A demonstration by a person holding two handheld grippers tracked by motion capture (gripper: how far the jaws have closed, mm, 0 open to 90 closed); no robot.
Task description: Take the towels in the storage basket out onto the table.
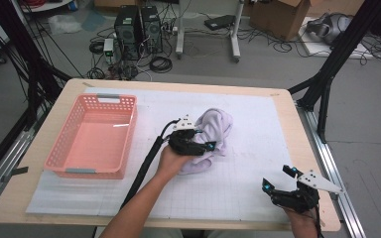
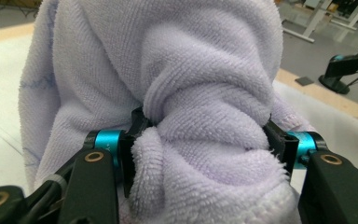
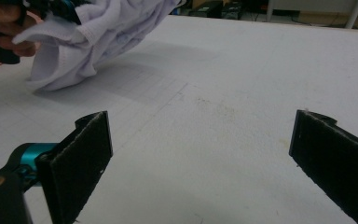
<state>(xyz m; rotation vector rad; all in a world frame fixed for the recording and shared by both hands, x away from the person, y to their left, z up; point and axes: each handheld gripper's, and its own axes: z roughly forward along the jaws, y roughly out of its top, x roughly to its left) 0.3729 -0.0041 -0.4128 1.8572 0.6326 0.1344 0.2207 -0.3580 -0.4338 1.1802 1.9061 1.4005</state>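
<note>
The crumpled lilac terry-cloth towel (image 1: 211, 136) lies near the middle of the table's white gridded mat (image 1: 258, 163), bunched between the left gripper (image 2: 205, 140) pads, which are clamped on a thick fold. The right gripper (image 3: 200, 158), jaws wide apart with nothing between them, hovers by the table's near right corner, well apart from the towel.

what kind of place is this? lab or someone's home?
Most likely a lab or data-collection workspace, not a home. A black frame stands around the table, desktop towers and loose cables sit on the bare floor, and a gridded sheet covers the tabletop.
</note>
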